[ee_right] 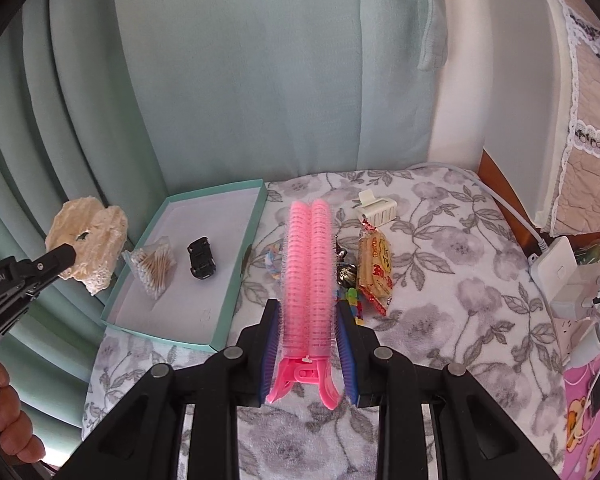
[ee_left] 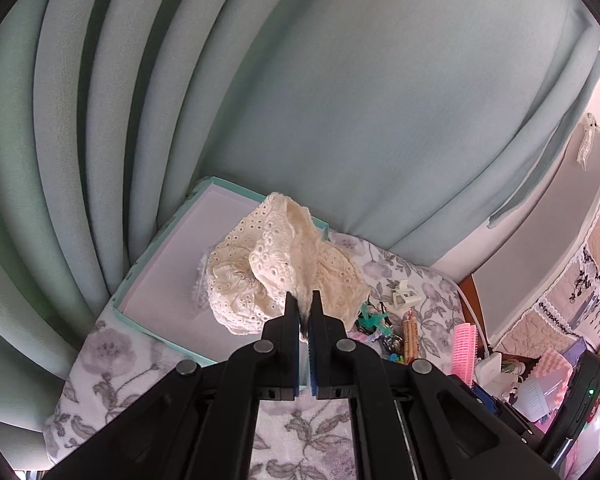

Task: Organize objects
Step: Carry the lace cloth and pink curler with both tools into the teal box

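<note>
My left gripper (ee_left: 303, 299) is shut on a cream lace scrunchie (ee_left: 278, 268) and holds it in the air above the teal tray (ee_left: 140, 272). In the right wrist view the scrunchie (ee_right: 88, 236) hangs left of the tray (ee_right: 236, 276), off its left edge. My right gripper (ee_right: 309, 312) is shut on a pink hair-roller clip (ee_right: 309, 280), held above the floral cloth (ee_right: 440, 320). The tray holds a bag of cotton swabs (ee_right: 154, 268) and a small black toy car (ee_right: 201, 261).
On the cloth lie a white claw clip (ee_right: 374, 207), a snack packet (ee_right: 375, 266), wrapped candies (ee_right: 346, 274) and small toys (ee_right: 354, 300). A white power strip (ee_right: 560, 276) and cable sit at the right edge. Green curtains (ee_right: 240, 80) hang behind.
</note>
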{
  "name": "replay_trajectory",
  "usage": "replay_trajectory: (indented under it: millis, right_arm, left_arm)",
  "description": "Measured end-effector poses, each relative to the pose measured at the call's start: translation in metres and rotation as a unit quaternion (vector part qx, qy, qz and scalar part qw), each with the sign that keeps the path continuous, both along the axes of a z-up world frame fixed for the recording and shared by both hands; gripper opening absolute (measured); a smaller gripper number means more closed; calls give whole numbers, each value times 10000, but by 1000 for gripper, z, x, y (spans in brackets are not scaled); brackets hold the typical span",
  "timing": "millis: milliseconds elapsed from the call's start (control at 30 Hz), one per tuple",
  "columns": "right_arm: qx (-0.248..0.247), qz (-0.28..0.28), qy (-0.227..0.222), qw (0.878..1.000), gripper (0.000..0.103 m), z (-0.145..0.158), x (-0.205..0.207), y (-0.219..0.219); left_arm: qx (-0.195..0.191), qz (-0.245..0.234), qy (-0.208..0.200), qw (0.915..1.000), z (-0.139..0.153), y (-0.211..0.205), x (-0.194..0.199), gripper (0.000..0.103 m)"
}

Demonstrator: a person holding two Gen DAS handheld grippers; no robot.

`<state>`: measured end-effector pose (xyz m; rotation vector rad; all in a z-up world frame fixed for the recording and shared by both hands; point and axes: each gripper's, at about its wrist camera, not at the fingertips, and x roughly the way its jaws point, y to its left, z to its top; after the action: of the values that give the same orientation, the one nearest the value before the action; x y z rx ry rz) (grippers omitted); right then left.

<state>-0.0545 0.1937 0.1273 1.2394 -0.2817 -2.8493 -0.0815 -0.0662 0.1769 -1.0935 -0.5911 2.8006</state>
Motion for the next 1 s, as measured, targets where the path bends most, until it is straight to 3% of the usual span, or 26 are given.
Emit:
replay_trajectory:
  millis: [600,1000]
  right_arm:
    - [258,611,-150,9977,29,-6,-40,-69]
    - [336,1071,-240,9934,29,-17,-73,-113]
  left_arm:
    - [321,619,-130,9975,-29,-77,-6,3]
    - [393,744,-330,9959,-57,-94,-26,3]
